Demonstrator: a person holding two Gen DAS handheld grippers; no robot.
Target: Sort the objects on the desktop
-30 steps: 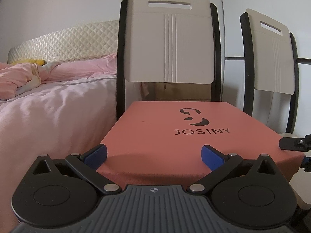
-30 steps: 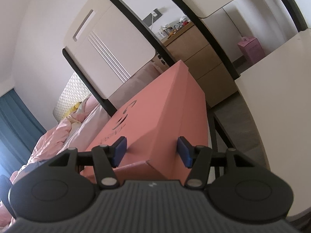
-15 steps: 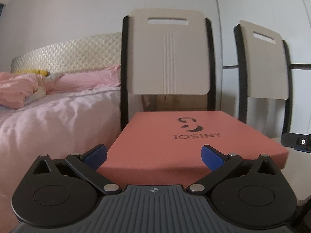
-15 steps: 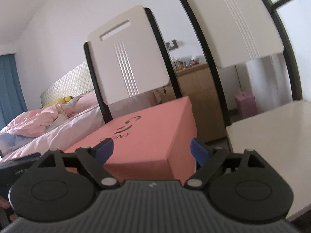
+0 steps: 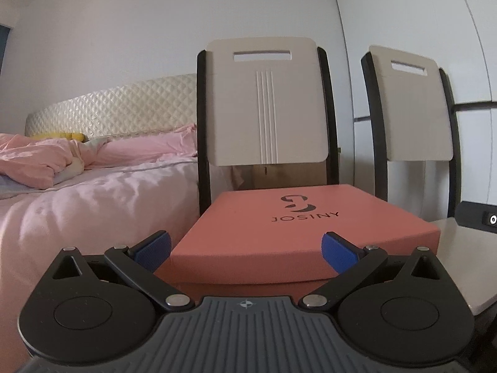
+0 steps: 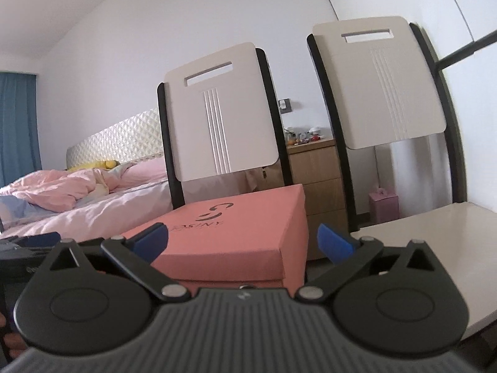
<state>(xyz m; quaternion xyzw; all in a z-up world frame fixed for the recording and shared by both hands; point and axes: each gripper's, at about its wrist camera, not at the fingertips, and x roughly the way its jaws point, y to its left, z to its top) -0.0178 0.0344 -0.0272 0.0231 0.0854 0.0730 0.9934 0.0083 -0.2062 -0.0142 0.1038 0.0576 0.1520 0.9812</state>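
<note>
- Left wrist view: the left gripper (image 5: 246, 250) stands with its jaws wide apart, its blue pads (image 5: 154, 250) clear of everything; nothing is held.
- A salmon-pink box (image 5: 298, 233), printed with a dark logo and the word JOSINY on its lid, sits ahead of the left gripper on the seat of the nearer chair (image 5: 267, 102). Its near edge shows between the two pads, but neither pad presses on it.
- The lid is on the box and lies flat.
- A second chair (image 5: 416, 108) of the same cream-and-black make stands to the right; its pale seat (image 5: 459, 242) is just beside the box.
- A bed (image 5: 93, 186) with pink bedding and a quilted cream headboard lies to the left of the chairs.
- Right wrist view: the right gripper (image 6: 242, 244) has just been opening and now stands with its jaws spread wide. The box (image 6: 236, 236) shows behind and between the pads (image 6: 334, 244), which do not press on it; nothing is gripped.
- From this side the box's right-hand wall is visible, and the box sits squarely on the seat below the nearer chair's backrest (image 6: 217, 118).
- A wooden chest of drawers (image 6: 313, 168) stands behind the chairs, with small items on top too small to identify. A small pink container (image 6: 383, 206) stands on the floor beside it.
- A blue curtain (image 6: 18, 124) hangs at the far left.
</note>
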